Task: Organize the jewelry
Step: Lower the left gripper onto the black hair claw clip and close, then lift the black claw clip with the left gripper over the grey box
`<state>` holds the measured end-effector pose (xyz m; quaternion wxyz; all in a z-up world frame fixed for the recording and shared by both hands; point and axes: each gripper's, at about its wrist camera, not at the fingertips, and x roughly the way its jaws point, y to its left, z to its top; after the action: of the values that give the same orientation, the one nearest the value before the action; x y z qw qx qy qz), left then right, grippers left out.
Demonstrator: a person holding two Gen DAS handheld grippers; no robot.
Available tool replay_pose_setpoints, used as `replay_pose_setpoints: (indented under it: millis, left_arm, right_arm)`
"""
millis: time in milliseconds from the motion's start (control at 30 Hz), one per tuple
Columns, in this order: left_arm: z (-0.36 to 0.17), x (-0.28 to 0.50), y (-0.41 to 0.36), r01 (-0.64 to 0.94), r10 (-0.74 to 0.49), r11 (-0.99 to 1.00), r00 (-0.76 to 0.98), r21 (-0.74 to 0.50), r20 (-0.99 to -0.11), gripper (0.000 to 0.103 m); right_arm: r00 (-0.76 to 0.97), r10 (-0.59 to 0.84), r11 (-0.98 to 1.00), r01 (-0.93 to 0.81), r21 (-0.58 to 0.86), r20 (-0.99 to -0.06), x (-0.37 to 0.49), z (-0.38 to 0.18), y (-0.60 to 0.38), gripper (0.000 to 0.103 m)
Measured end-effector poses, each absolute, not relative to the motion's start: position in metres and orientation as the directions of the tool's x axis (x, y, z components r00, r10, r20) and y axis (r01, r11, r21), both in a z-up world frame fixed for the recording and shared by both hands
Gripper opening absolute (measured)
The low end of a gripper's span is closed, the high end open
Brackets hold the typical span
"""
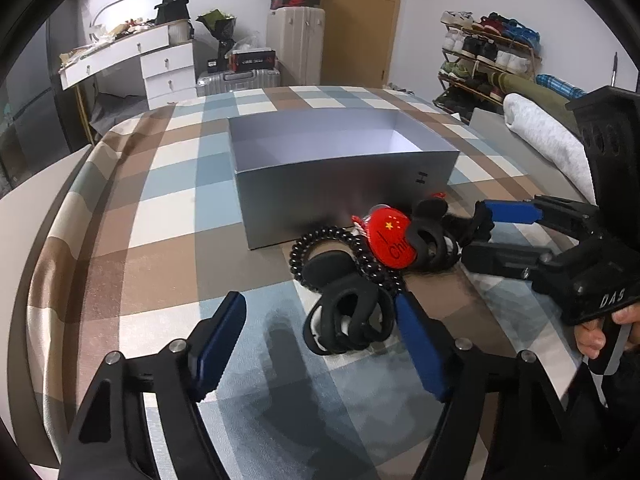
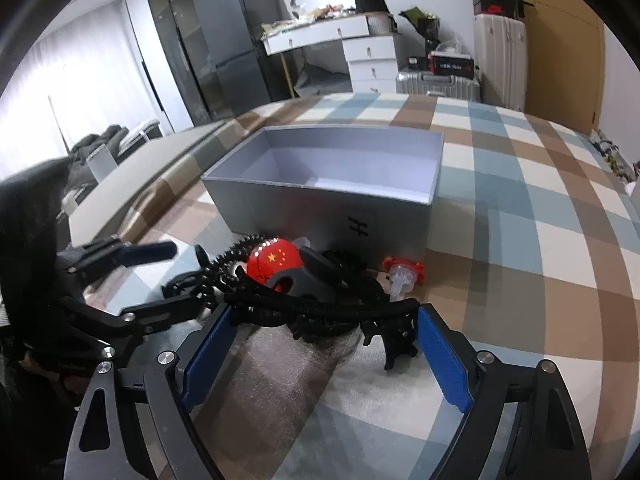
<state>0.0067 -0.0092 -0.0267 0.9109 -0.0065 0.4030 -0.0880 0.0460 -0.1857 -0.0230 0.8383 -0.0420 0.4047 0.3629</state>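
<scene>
Left wrist view: I see the pile of hair ties (image 1: 352,320) and a beaded coil bracelet (image 1: 340,256) on the checked bedspread (image 1: 168,200), just in front of the empty grey box (image 1: 344,184).
Risk: I judge the pile tangled; lifting 1 piece may drag the red badge (image 1: 394,240) along.
Left gripper (image 1: 320,344): wide open, holding nothing, right pad beside the ties.
Right gripper (image 2: 324,352): wide open, a black band lying across its 2 pads, nothing clamped.
</scene>
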Motion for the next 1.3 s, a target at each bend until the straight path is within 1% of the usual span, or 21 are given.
replay_pose_setpoints:
  millis: [67,100,133,167,200,567,667,700,733,767,833,933,1033,1200,1300]
  left_arm:
    - [-0.027,0.006,-0.011,0.173,-0.178,0.981,0.655,-0.084,-0.734,0.065]
    - [-0.027,0.006,-0.013,0.182,-0.186,0.979,0.65,-0.087,-0.737,0.051]
    - [-0.028,0.006,-0.014,0.193,-0.199,0.976,0.642,-0.095,-0.741,0.035]
    - [-0.029,0.006,-0.014,0.199,-0.206,0.975,0.638,-0.099,-0.742,0.035]
    - [-0.028,0.004,-0.015,0.203,-0.204,0.975,0.65,-0.092,-0.732,0.029]
    - [-0.007,-0.002,-0.006,0.22,-0.239,0.969,0.704,-0.115,-0.668,0.029]
    - [0.002,-0.006,-0.006,0.222,-0.235,0.97,0.727,-0.103,-0.645,0.029]
    - [0.004,-0.007,-0.008,0.208,-0.204,0.975,0.737,-0.071,-0.645,0.029]
    - [0.006,-0.009,-0.012,0.19,-0.152,0.982,0.755,-0.01,-0.638,0.029]
    - [0.008,-0.01,-0.015,0.196,-0.144,0.981,0.762,0.012,-0.631,0.029]
    - [0.007,-0.01,-0.017,0.208,-0.143,0.978,0.761,0.029,-0.633,0.029]
    - [-0.005,-0.004,-0.021,0.193,-0.08,0.976,0.743,0.098,-0.665,0.029]
    - [-0.007,-0.001,-0.014,0.179,-0.093,0.982,0.734,0.059,-0.673,0.029]
    - [0.003,-0.005,-0.004,0.157,-0.121,0.988,0.76,0.0,-0.639,0.029]
    - [0.012,-0.008,0.001,0.147,-0.145,0.988,0.785,-0.046,-0.603,0.029]
  right_arm:
    - [0.413,0.589,0.732,-0.637,0.242,-0.695,0.046,-0.02,-0.19,0.09]
    - [0.416,0.595,0.731,-0.636,0.248,-0.688,0.047,-0.019,-0.192,0.09]
    - [0.418,0.601,0.729,-0.635,0.254,-0.681,0.047,-0.017,-0.194,0.09]
    - [0.419,0.604,0.728,-0.635,0.256,-0.678,0.047,-0.016,-0.194,0.09]
    - [0.419,0.605,0.728,-0.635,0.258,-0.677,0.047,-0.016,-0.195,0.09]
    - [0.439,0.636,0.716,-0.643,0.273,-0.634,0.044,-0.004,-0.197,0.09]
    - [0.445,0.638,0.716,-0.643,0.272,-0.628,0.044,-0.001,-0.199,0.09]
    - [0.447,0.636,0.718,-0.643,0.268,-0.629,0.045,0.0,-0.199,0.09]
    - [0.461,0.618,0.729,-0.639,0.245,-0.636,0.044,0.001,-0.198,0.09]
    - [0.477,0.608,0.736,-0.638,0.226,-0.635,0.044,0.001,-0.199,0.09]
    - [0.472,0.608,0.737,-0.634,0.233,-0.639,0.045,0.001,-0.199,0.09]
    - [0.467,0.61,0.738,-0.629,0.244,-0.64,0.048,-0.001,-0.202,0.09]
    - [0.463,0.616,0.736,-0.628,0.255,-0.637,0.049,-0.002,-0.204,0.09]
    - [0.465,0.625,0.733,-0.625,0.268,-0.627,0.051,-0.001,-0.208,0.09]
    - [0.468,0.627,0.733,-0.626,0.268,-0.623,0.052,0.001,-0.209,0.09]
